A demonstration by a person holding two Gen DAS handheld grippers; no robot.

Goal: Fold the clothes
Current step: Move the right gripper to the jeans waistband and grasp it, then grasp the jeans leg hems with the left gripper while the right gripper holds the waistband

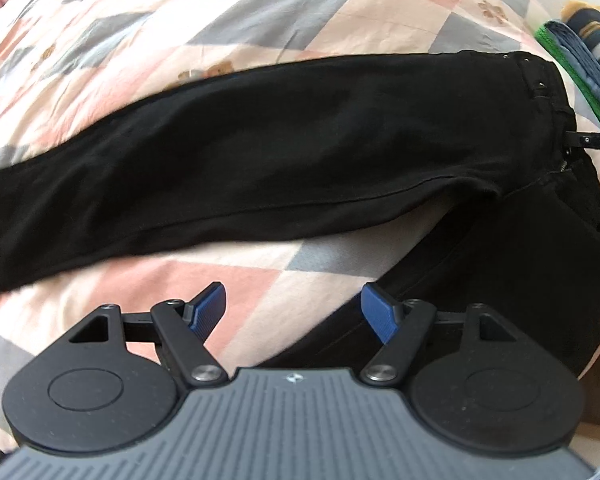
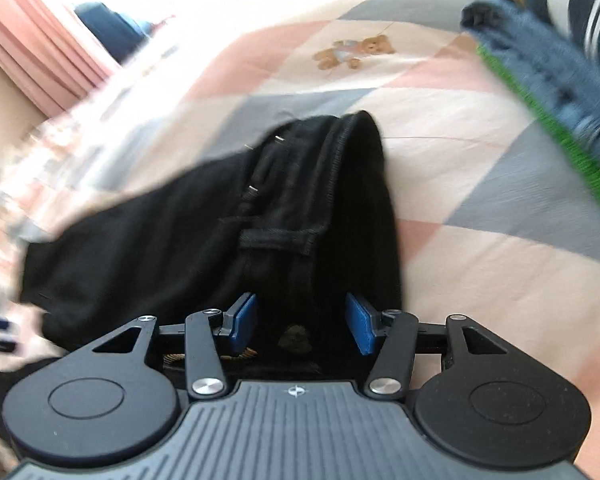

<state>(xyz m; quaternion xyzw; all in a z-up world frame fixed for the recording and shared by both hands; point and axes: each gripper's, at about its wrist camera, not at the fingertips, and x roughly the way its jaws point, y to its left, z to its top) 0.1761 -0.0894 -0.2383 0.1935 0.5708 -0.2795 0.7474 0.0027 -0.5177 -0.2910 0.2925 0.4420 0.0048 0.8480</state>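
Black jeans (image 1: 260,148) are seen spread across a checked quilt (image 1: 260,12), the left gripper (image 1: 292,312) held open near one leg and the right gripper (image 2: 300,322) open astride the waistband (image 2: 340,184), where a shallow bite could let the denim slip.

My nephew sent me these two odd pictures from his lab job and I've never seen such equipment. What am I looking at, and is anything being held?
Each picture comes from a wide-angle camera fixed on a hand-held two-finger gripper that a person carries, looking forward along its blue-padded fingers. One view shows the left gripper, the other the right gripper. Both stand open and hold nothing. A pair of black denim trousers lies on a pink, grey and cream checked bedsheet with teddy bears. The right gripper's fingers straddle the trousers' waistband end, seemingly about to grasp. To the side sits a pile of other clothes: blue denim, something green, something striped.
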